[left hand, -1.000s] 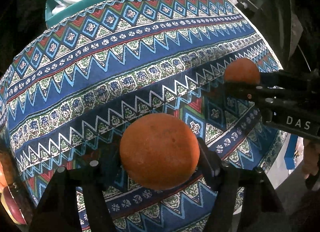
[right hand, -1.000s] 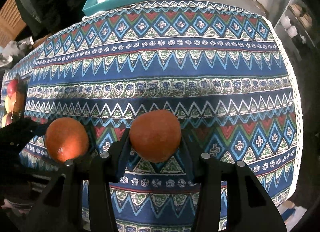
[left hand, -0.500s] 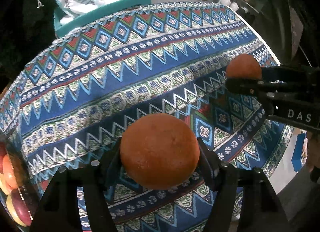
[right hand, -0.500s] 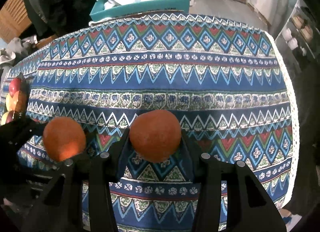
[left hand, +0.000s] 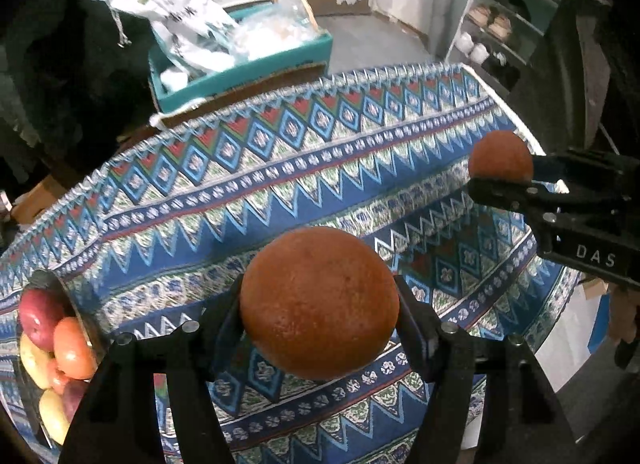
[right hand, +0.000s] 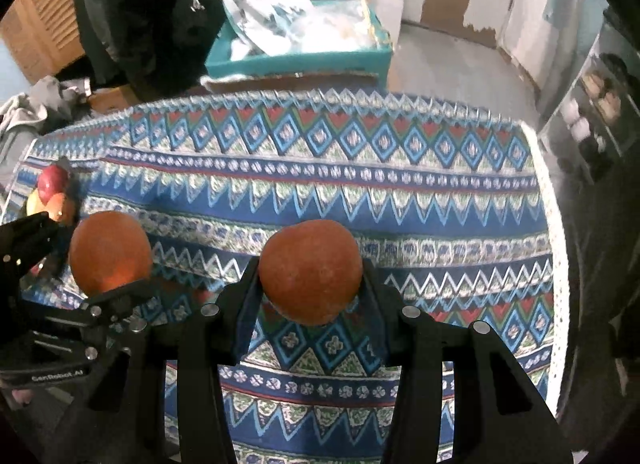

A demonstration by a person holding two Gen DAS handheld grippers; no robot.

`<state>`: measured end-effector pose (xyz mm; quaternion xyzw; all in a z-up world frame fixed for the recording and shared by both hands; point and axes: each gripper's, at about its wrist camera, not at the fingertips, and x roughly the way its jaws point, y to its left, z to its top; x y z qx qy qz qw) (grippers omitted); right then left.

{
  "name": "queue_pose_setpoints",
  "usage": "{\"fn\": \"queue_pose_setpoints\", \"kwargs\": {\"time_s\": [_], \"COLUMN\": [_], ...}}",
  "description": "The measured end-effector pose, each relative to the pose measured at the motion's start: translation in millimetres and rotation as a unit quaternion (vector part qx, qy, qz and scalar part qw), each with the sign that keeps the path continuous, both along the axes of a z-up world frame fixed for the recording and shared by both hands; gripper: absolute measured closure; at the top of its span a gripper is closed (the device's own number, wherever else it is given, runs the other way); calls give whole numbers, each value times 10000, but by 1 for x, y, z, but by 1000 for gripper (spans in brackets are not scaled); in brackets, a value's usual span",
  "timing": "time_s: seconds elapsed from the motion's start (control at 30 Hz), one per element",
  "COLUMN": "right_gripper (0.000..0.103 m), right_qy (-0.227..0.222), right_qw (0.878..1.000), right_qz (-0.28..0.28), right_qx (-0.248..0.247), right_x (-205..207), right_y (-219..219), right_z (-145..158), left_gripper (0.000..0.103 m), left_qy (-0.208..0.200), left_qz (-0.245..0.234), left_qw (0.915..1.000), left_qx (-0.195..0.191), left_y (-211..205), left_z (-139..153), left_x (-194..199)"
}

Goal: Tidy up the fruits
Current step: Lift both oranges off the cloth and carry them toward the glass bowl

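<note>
we clamp big orange (left hand: 319,302) in left gripper (left hand: 320,304) | right gripper (right hand: 311,272) pinches small orange (right hand: 311,270) | fruit bowl (left hand: 48,348) low-left of left claw, nearer it | round fruit, no long axis

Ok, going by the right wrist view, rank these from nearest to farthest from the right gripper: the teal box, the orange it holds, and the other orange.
1. The orange in the right gripper, between its fingers.
2. The other orange, to the left, in the left gripper.
3. The teal box, beyond the table's far edge.
</note>
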<state>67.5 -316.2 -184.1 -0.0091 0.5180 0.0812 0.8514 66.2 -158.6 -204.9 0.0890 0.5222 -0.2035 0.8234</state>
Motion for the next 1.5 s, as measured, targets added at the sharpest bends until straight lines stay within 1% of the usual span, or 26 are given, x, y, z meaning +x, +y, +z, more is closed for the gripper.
{"fn": "queue_pose_setpoints", "kwargs": {"time_s": [0.37,0.5,0.77,1.1,1.23,1.5], "right_gripper": [57,57,57,57,57,57], "right_qy": [-664,-836,-1147,-1365,-1419,-1487], "right_qw": [9973,9957,9917,9874,9859,9834], "right_qz": [294,345,489,690,770,924], "right_qx": [106,193,319,405,429,481], "right_x": [-6,-8,-14,-18,-18,-14], "right_y": [25,30,43,63,71,92], "right_z": [56,71,100,121,127,136], "left_gripper": [33,33,33,33,33,33], "left_qy": [-542,-744,-959,-1204,-1327,-1402], "left_qz": [173,188,300,516,609,842], "left_qw": [9981,9967,9939,9892,9870,9832], "left_qx": [-221,-263,-462,-664,-670,-812], "left_y": [21,28,43,70,82,113], "left_z": [50,66,91,116,124,136], "left_x": [-5,-11,-20,-29,-32,-34]}}
